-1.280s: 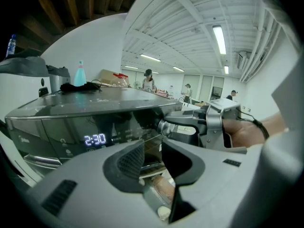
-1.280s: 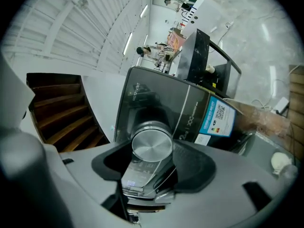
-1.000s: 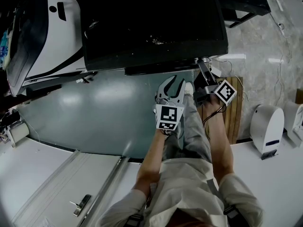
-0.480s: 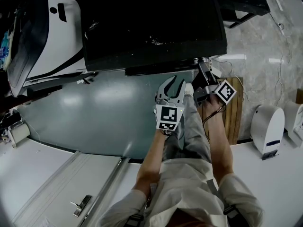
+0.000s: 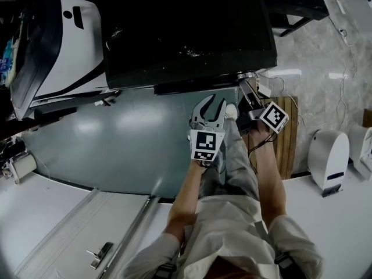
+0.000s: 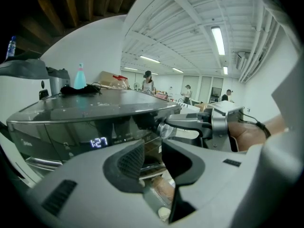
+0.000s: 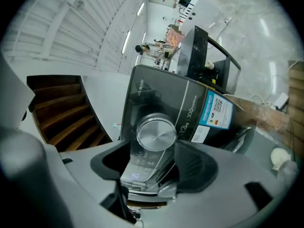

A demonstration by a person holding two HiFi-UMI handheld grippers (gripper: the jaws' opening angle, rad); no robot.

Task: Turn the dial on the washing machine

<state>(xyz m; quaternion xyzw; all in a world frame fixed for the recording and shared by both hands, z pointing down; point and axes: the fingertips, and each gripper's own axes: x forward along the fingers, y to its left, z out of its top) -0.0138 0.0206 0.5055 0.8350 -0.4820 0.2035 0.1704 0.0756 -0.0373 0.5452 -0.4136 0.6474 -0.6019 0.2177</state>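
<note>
The washing machine (image 5: 186,28) is dark, seen from above in the head view. Its round silver dial (image 7: 156,133) sits on the front panel, right of a lit display (image 6: 99,142). My right gripper (image 5: 245,81) reaches in to the dial at the machine's front right corner. In the right gripper view its jaws (image 7: 154,151) are opening, and the dial stands just beyond the tips with the pads clear of it. My left gripper (image 5: 210,103) hangs open and empty to the left of it, a short way off the panel. The left gripper view shows the right gripper's fingers (image 6: 190,122) at the dial (image 6: 164,128).
A white appliance (image 5: 64,45) stands left of the machine. A wooden board (image 5: 288,132) and a white device (image 5: 327,156) lie to the right. The person's legs (image 5: 232,156) stand right under both grippers. A blue-green bottle (image 6: 80,77) rests on the machine's lid.
The right gripper's marker cube has shifted slightly down and left, away from the panel. The left gripper has hardly moved.
</note>
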